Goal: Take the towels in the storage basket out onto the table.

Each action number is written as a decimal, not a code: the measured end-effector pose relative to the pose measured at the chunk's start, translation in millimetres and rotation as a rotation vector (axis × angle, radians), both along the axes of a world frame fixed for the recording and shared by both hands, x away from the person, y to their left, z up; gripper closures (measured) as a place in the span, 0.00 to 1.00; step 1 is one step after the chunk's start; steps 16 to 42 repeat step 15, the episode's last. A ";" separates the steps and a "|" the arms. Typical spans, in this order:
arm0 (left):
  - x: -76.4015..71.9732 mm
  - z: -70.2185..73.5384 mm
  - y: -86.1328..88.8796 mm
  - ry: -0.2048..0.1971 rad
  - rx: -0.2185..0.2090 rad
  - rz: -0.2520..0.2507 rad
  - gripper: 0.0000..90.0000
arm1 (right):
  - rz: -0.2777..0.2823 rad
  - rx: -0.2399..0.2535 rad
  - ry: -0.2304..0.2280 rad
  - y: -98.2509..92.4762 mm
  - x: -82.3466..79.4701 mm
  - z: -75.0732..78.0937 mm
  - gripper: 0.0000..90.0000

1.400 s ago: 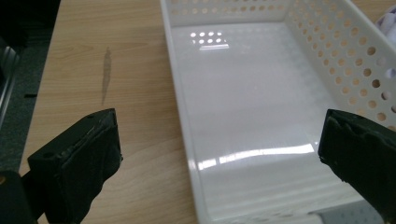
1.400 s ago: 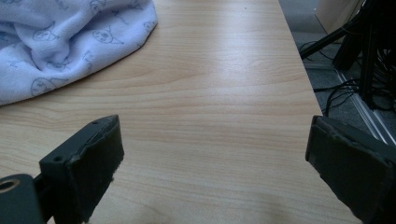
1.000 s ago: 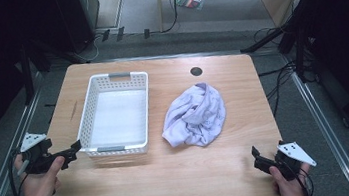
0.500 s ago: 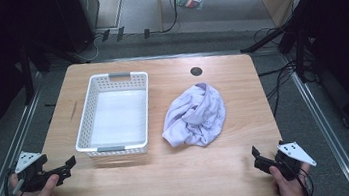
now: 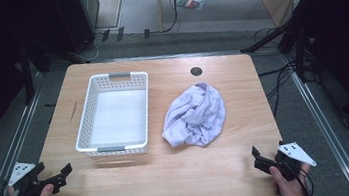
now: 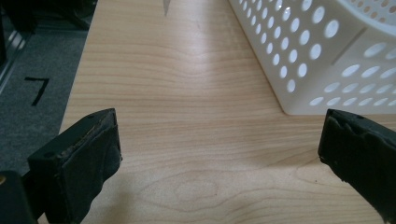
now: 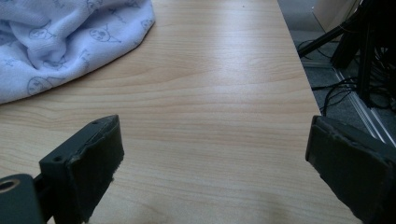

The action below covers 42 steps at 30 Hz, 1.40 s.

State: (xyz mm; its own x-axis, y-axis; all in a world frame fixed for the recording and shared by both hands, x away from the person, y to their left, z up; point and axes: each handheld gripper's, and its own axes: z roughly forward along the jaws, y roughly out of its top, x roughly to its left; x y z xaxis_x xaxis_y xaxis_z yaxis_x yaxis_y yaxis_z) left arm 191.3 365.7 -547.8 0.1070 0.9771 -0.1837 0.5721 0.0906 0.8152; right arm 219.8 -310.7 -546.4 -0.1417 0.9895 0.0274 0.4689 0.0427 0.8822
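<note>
Woodgrain table (image 5: 182,177) bears perforated basket (image 5: 114,113), crumpled cloth (image 5: 196,115).

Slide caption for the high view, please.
White perforated basket and crumpled lavender cloth on wooden table; both tools open near its front edge.

The pale wood counter (image 5: 122,185) runs forward from under the jaws of the left gripper (image 5: 55,169) and the right gripper (image 5: 257,159). Far ahead, between the two pairs of jaws, sits a round black grommet (image 5: 196,71). Ahead of the left jaws lies a thin dark mark (image 5: 74,111) on the wood. Just outside the left jaws a black "7" (image 6: 37,88) marks the grey floor (image 6: 28,121) — outside the right jaws, black cables (image 7: 341,93) trail over it.
</note>
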 end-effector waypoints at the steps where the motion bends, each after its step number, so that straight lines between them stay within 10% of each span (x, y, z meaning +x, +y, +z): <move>1: 0.4 -0.1 -0.7 0.001 0.004 0.003 0.00 | 0.001 0.000 0.001 0.1 0.0 0.0 0.05; 14: -0.3 1.8 -10.3 -0.007 0.095 0.006 0.00 | 0.001 -0.001 -0.001 0.3 -0.2 0.1 0.05; 42: -2.6 5.7 -11.2 -0.019 0.097 0.009 0.00 | 0.001 -0.001 0.000 0.3 -0.1 0.1 0.05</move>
